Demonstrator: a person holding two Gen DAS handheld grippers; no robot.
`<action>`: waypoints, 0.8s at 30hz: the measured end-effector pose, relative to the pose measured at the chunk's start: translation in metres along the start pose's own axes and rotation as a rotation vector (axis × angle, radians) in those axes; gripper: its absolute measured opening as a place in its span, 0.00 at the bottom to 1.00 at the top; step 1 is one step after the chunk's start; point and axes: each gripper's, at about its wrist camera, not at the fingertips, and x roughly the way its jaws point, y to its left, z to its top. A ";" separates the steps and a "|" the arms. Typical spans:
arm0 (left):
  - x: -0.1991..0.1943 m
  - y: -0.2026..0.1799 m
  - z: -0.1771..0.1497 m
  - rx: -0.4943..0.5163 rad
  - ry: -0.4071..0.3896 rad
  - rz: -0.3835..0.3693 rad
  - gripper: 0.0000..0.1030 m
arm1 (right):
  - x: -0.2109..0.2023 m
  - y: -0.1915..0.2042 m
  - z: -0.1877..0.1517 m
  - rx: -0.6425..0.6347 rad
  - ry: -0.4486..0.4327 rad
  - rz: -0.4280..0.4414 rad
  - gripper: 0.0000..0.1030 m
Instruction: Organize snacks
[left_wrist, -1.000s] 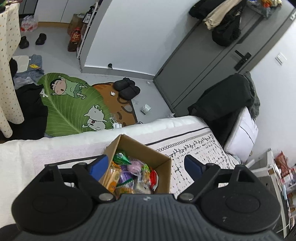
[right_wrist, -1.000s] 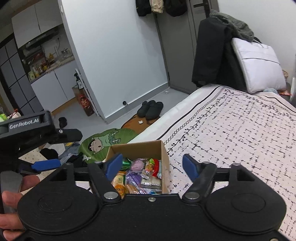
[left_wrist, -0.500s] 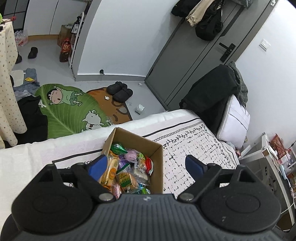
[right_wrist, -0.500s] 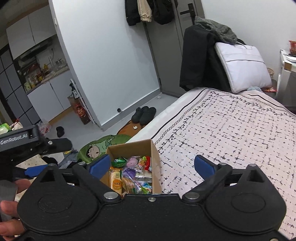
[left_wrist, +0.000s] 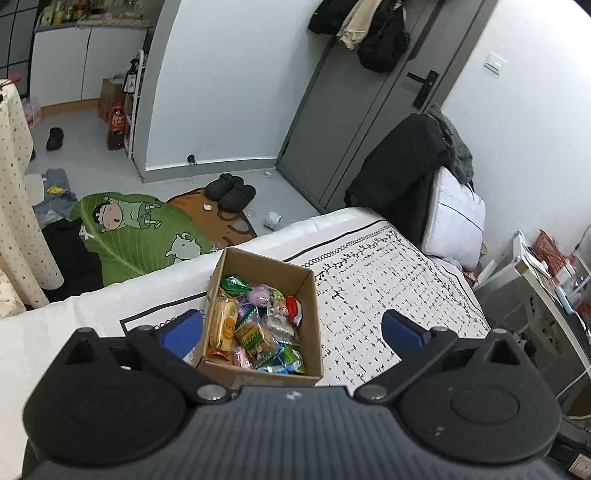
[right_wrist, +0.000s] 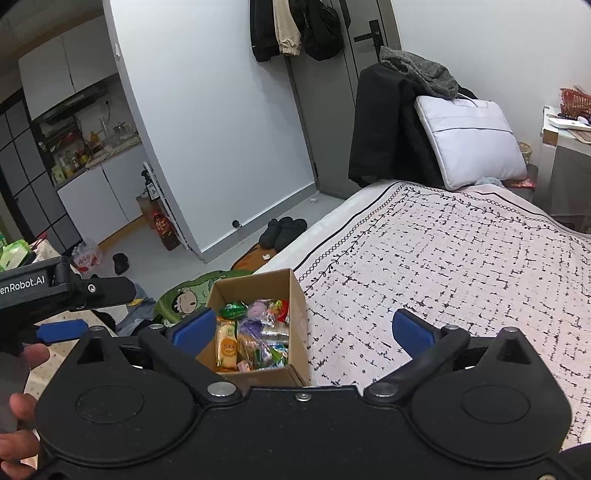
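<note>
Both pairs of blue-padded fingers stand spread wide with nothing between them: those of the left gripper (left_wrist: 291, 326) and those of the right gripper (right_wrist: 303, 328) each hang above an open brown cardboard box (left_wrist: 311, 295) (right_wrist: 297, 295), touching neither the box nor its contents. Seen from the left wrist, the left finger pad (left_wrist: 181, 331) lies just outside the box's left wall, while the right pad (left_wrist: 400, 328) sits over the bedcover, well apart from the box. The box rests on a bed with a white cover printed with black dashes and a leafy border (left_wrist: 388, 288) (right_wrist: 443, 258), close to the bed's foot-side edge. Inside it lies a loose heap of wrapped snacks (left_wrist: 255, 321) (right_wrist: 255, 332): a yellow biscuit pack with an orange face, a green foil packet, a purple round pack, a red-wrapped piece and several clear and blue-green wrappers. From the right wrist, the left gripper's black body shows at the far left, held in the person's hand (right_wrist: 20, 406). Beyond the bed, a green leaf-shaped cartoon rug (left_wrist: 140, 232) covers the floor beside a pair of black slippers (left_wrist: 231, 192), and a pale grey pillow (right_wrist: 469, 140) leans at the head of the bed.
</note>
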 end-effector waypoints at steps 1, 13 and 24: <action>-0.003 -0.001 -0.003 0.008 -0.001 -0.003 1.00 | -0.003 0.000 -0.001 0.000 -0.002 -0.001 0.99; -0.033 -0.012 -0.022 0.106 -0.013 -0.034 1.00 | -0.033 -0.001 -0.012 -0.023 -0.022 -0.012 1.00; -0.050 -0.013 -0.039 0.191 0.005 -0.031 1.00 | -0.059 -0.008 -0.024 -0.037 -0.036 -0.031 1.00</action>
